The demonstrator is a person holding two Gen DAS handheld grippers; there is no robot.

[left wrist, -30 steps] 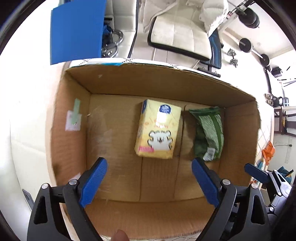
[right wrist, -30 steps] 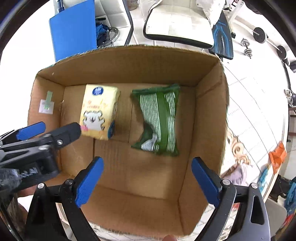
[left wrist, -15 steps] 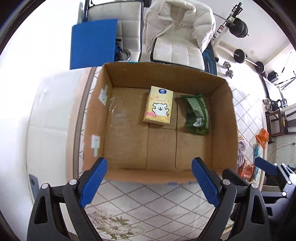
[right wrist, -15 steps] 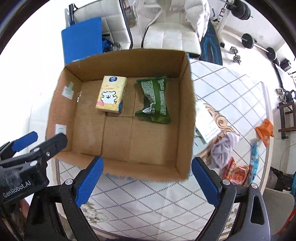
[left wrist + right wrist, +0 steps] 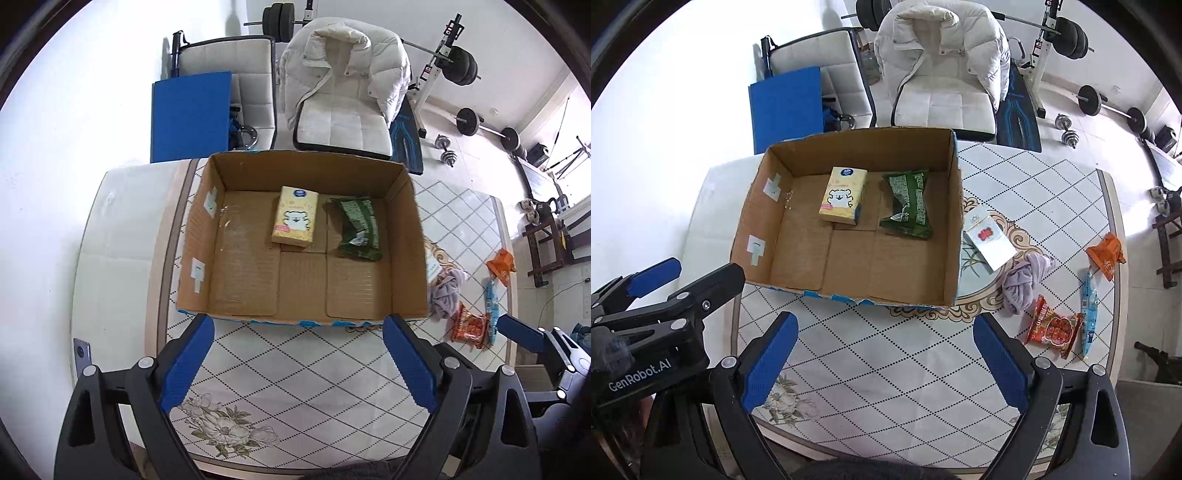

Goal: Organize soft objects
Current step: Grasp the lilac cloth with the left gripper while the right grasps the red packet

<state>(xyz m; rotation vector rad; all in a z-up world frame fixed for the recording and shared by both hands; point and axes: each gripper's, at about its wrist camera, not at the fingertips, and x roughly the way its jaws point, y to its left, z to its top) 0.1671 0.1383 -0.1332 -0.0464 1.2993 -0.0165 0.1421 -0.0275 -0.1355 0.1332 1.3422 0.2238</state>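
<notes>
We hold the left gripper (image 5: 298, 357) and the right gripper (image 5: 884, 354) above the tiled table (image 5: 923, 369), each with blue fingers spread wide and nothing between them. Ahead of both lies the open cardboard box (image 5: 410, 258). On its floor, toward the far wall, a yellow tissue pack (image 5: 295, 220) lies just left of a green packet (image 5: 359, 228). To the right of the right gripper, outside the box, we see a white sachet (image 5: 988, 237), a grey cloth (image 5: 1025, 281), a red snack packet (image 5: 1052, 329), a blue stick packet (image 5: 1089, 314) and an orange packet (image 5: 1107, 255).
</notes>
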